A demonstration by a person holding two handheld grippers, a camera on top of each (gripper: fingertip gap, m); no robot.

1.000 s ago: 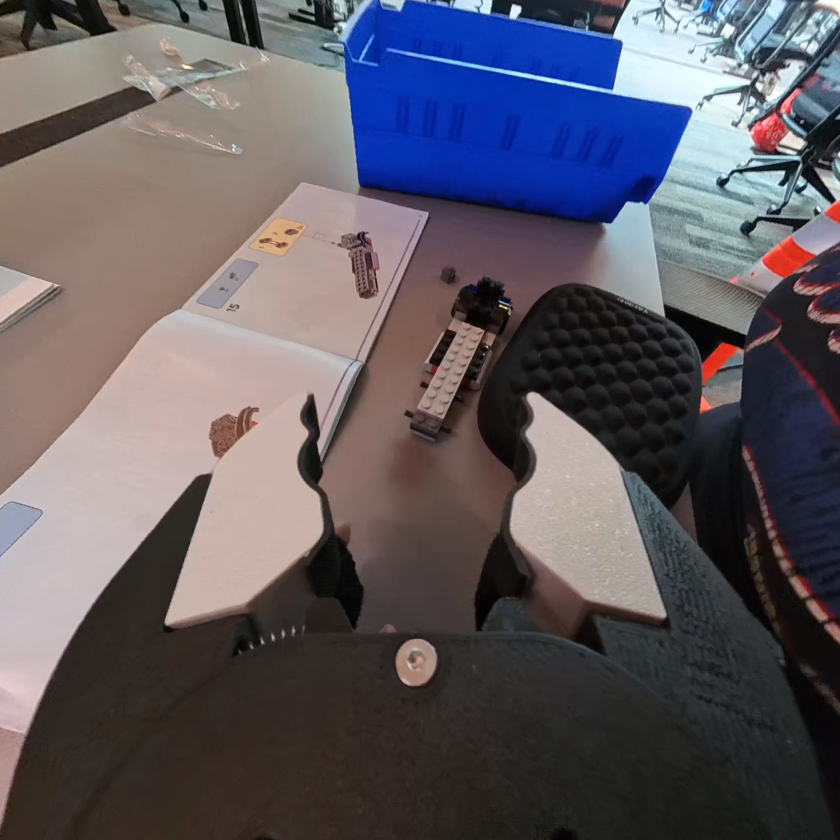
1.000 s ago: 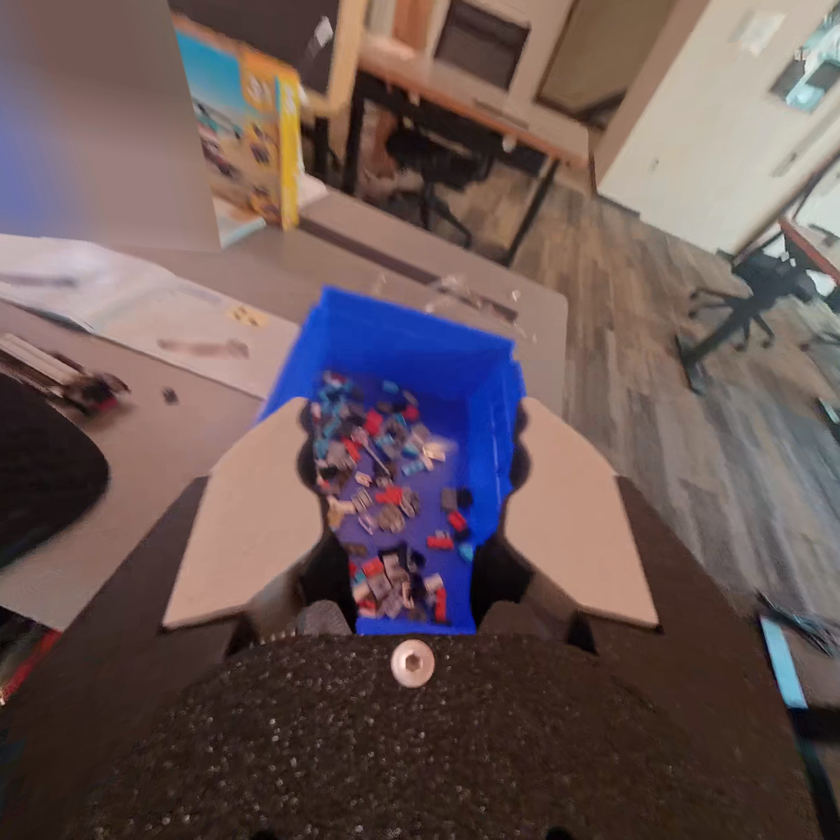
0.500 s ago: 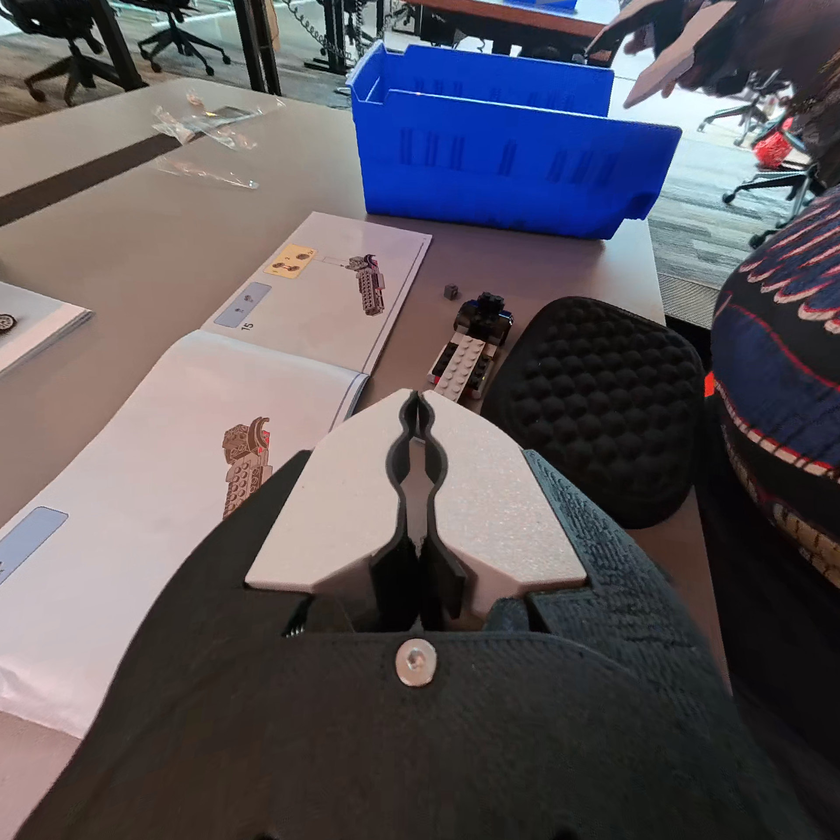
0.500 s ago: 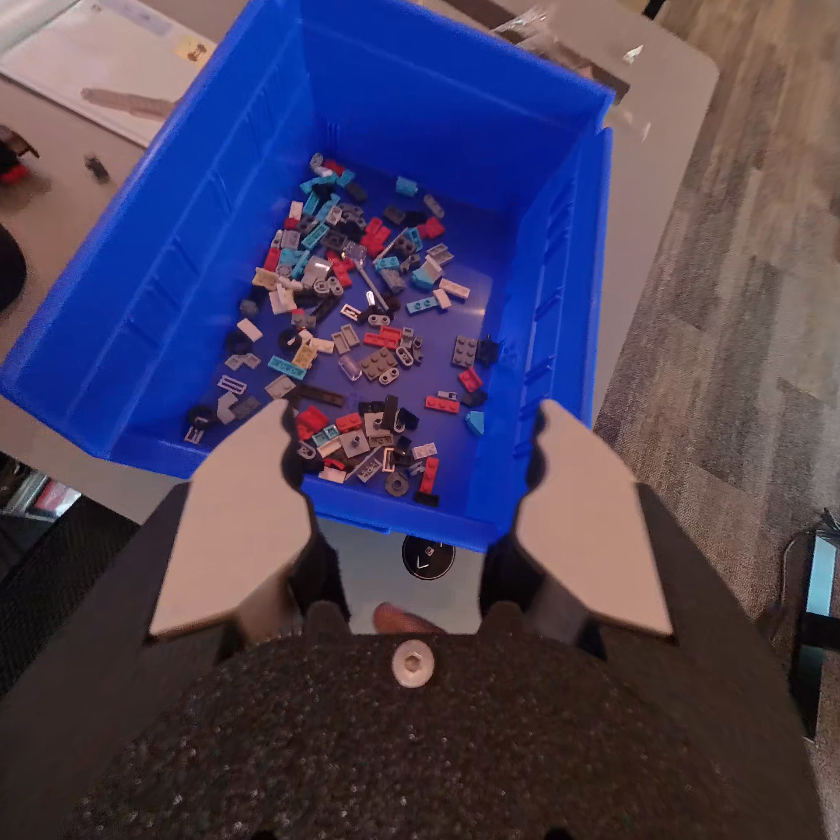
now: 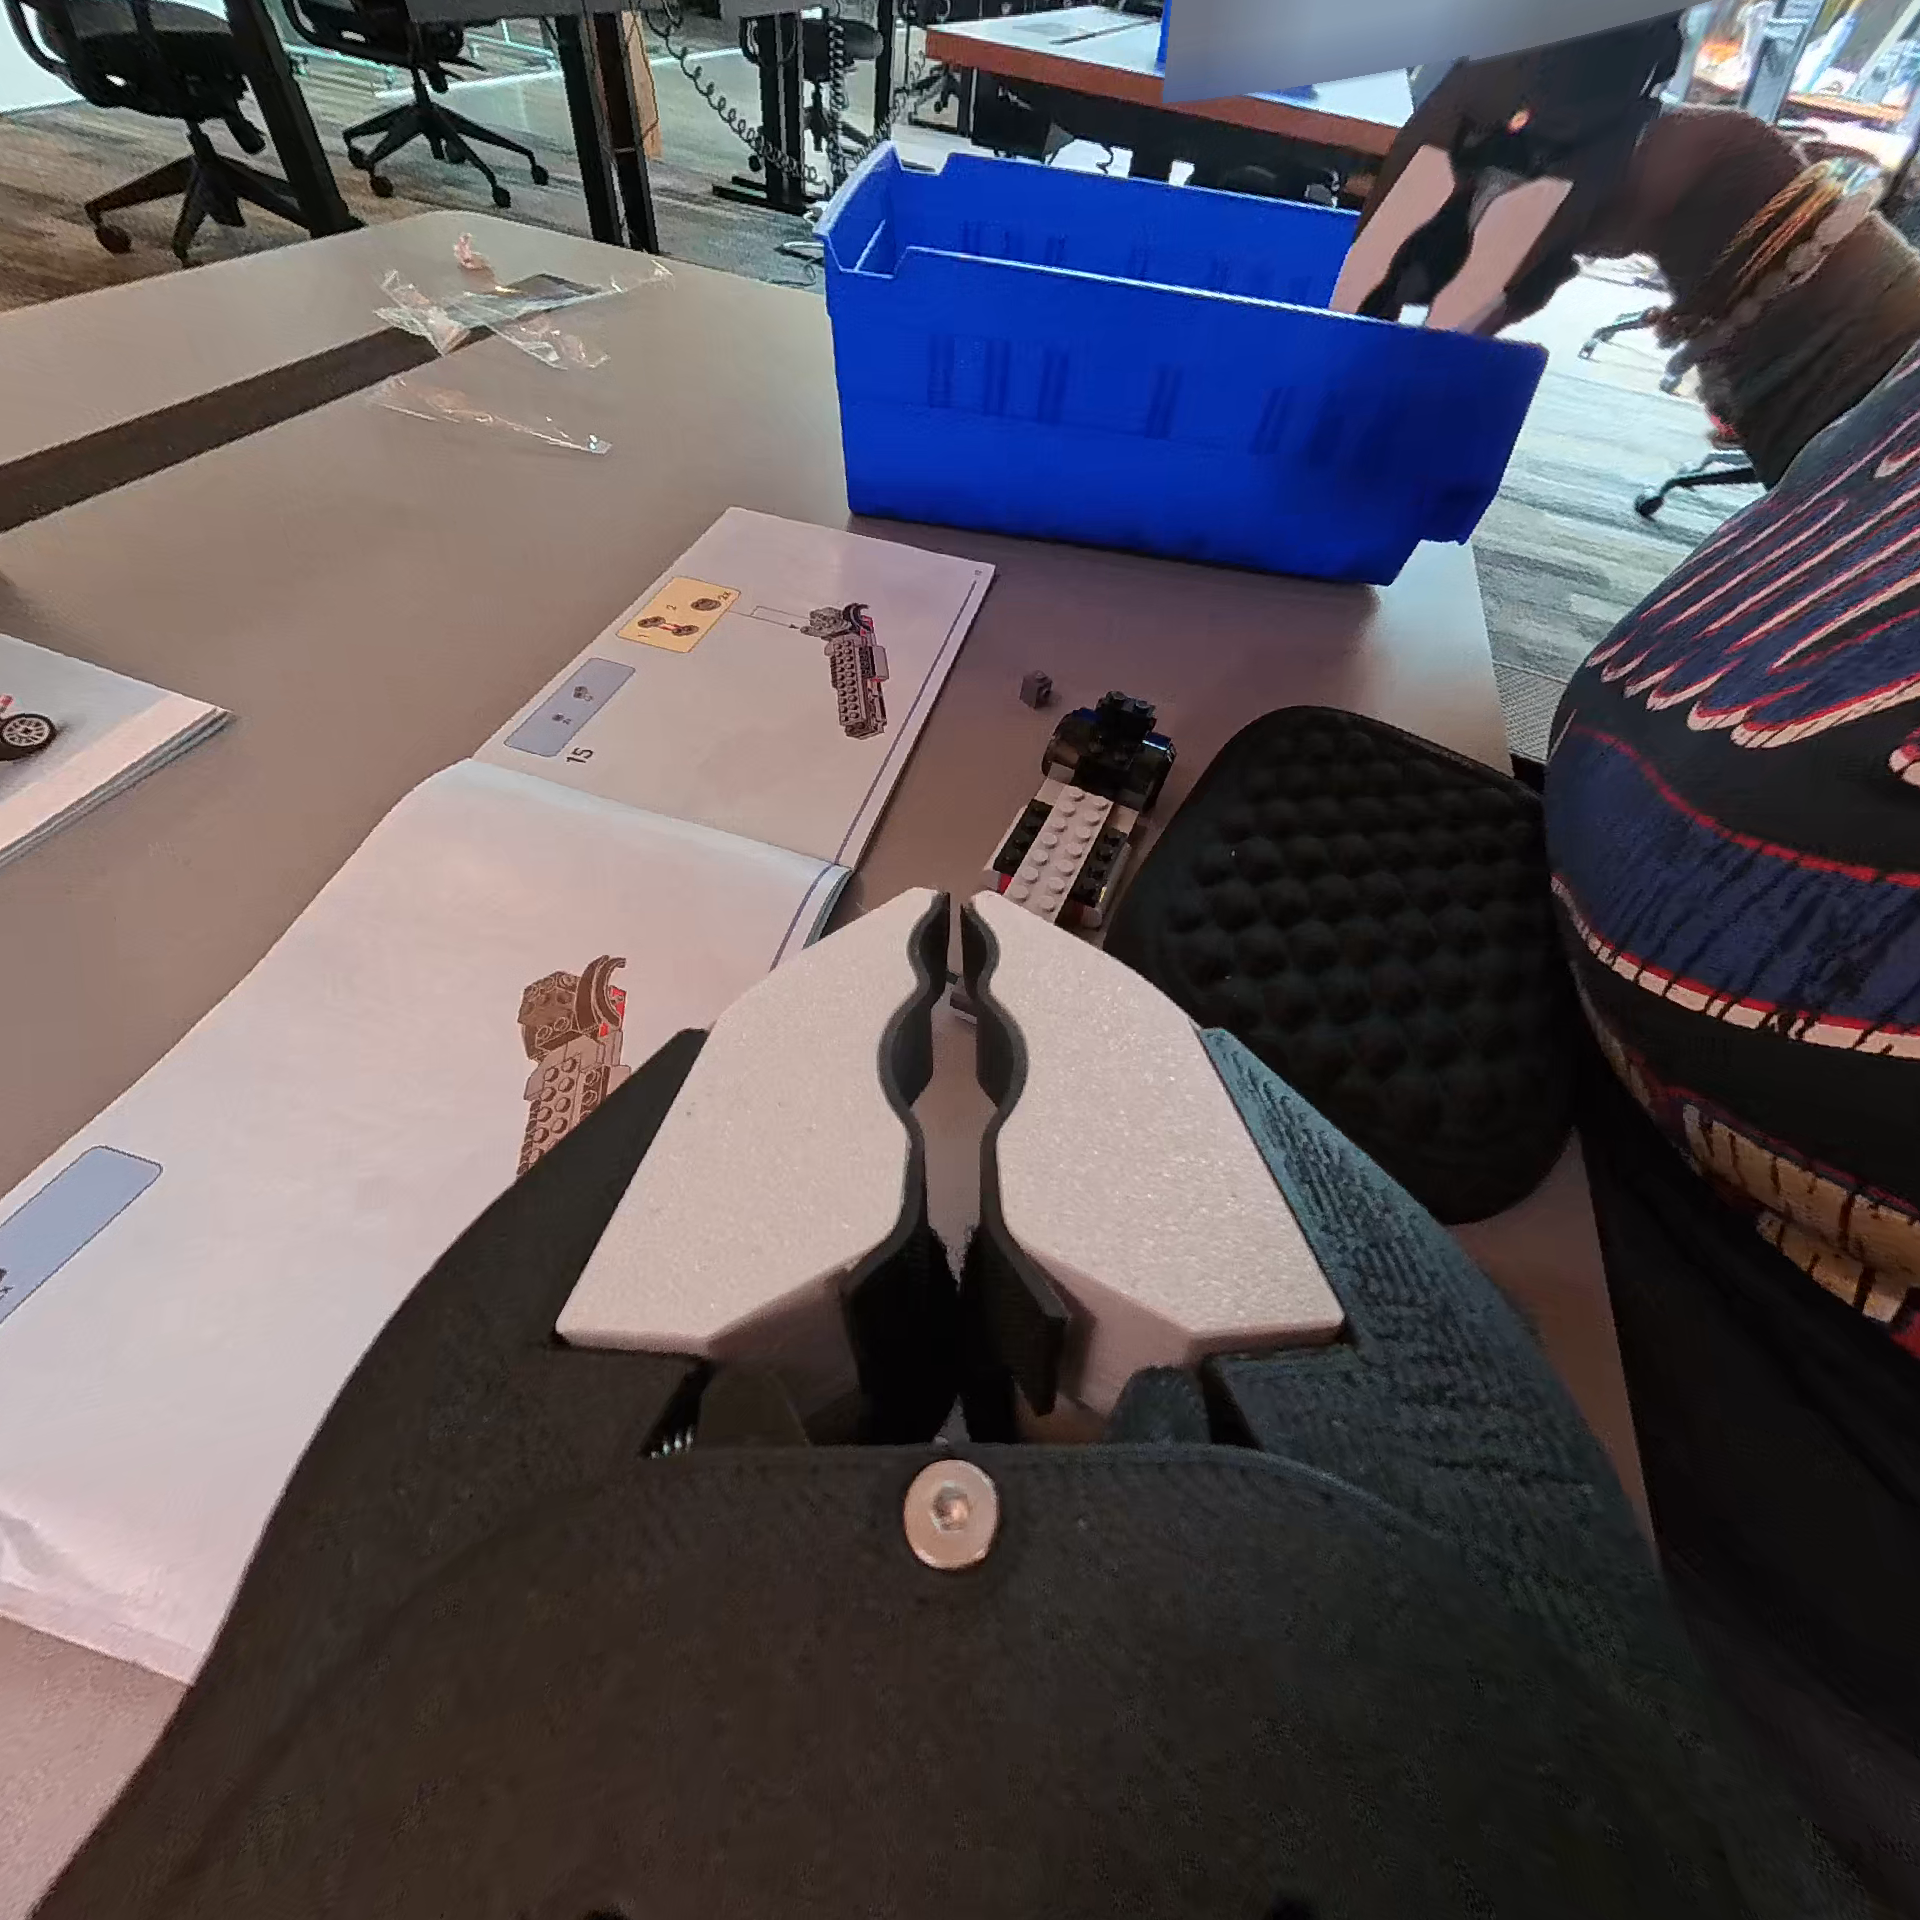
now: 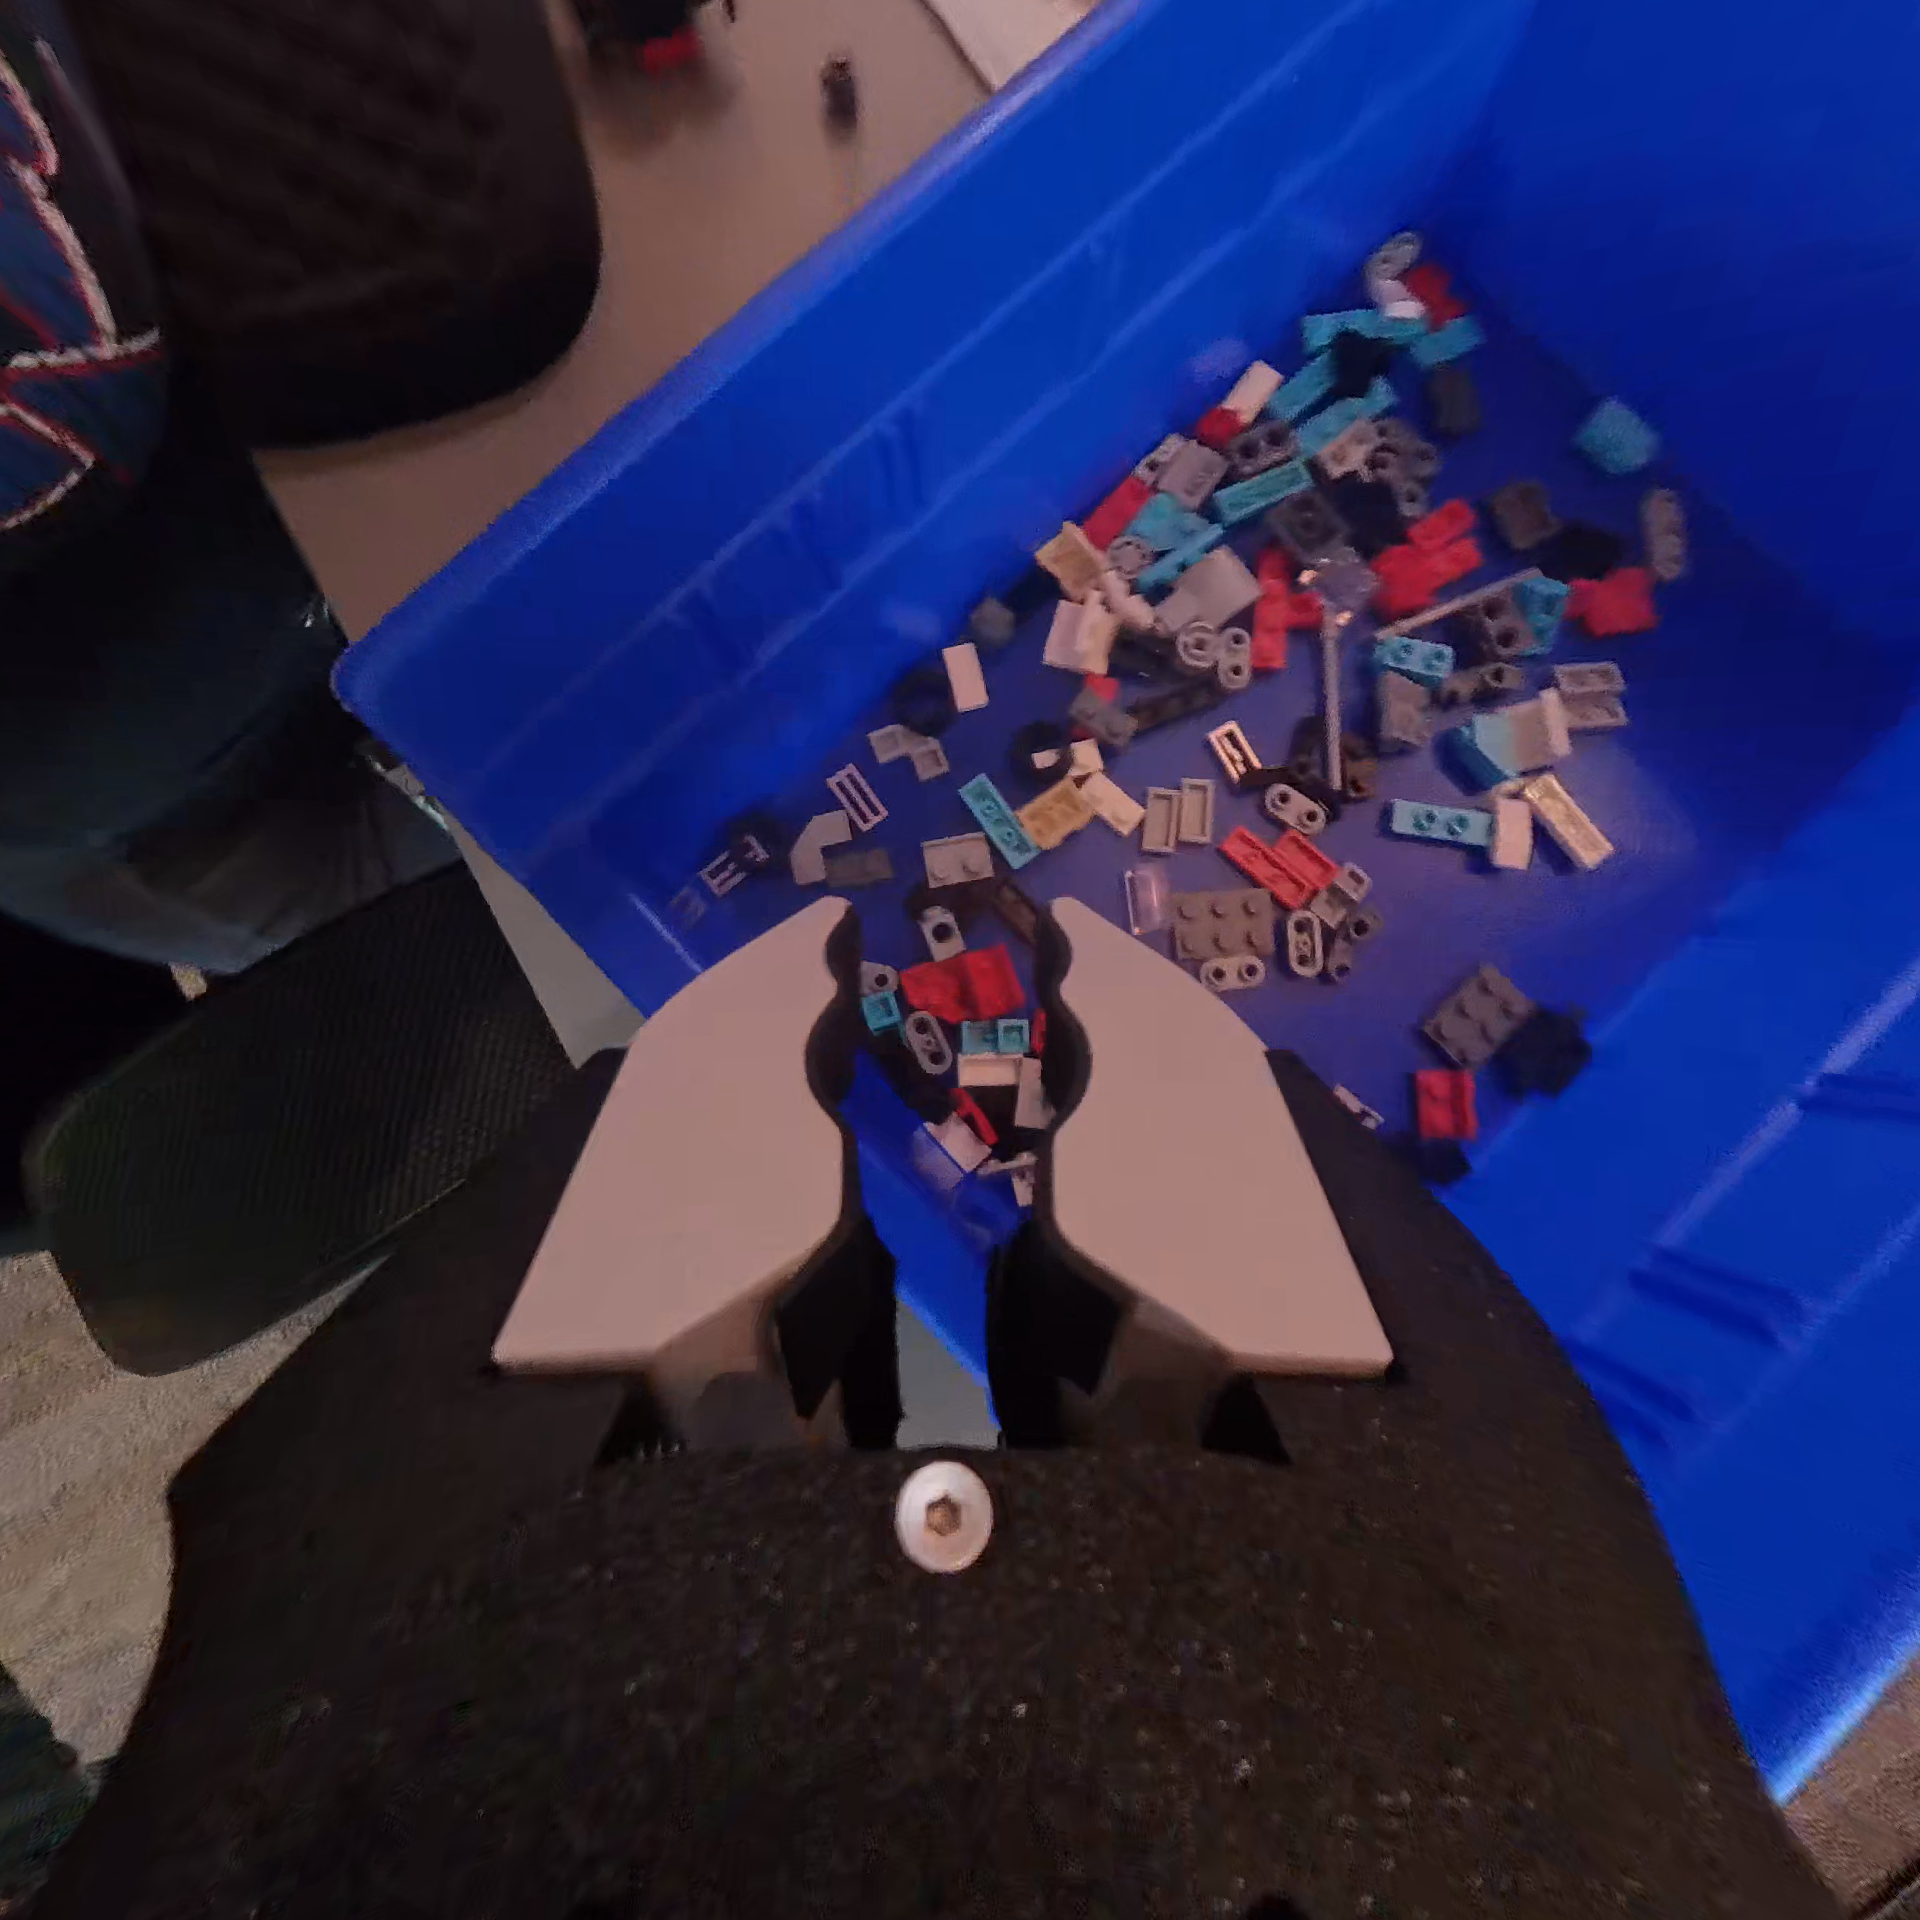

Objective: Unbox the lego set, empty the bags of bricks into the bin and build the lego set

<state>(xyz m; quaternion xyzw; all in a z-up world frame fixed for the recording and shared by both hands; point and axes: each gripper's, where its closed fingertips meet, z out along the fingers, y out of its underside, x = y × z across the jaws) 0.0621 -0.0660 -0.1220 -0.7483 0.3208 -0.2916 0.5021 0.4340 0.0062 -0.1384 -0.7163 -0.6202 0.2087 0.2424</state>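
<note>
1. the blue bin (image 5: 1143,436) stands upright on the grey table, beyond the open booklet, long side facing the left wrist view.
2. loose bricks (image 6: 1299,665) lie scattered across the bin's floor: red, teal, grey, black, white and tan plates and small parts, none stacked.
3. the half-built model (image 5: 1086,821) lies flat on the table between the booklet and a black pad, a long grey studded plate with a black block at its far end.
4. the open booklet (image 5: 436,935) lies flat, showing build steps.
5. one small grey brick (image 5: 1035,689) sits alone just beyond the model.
</note>
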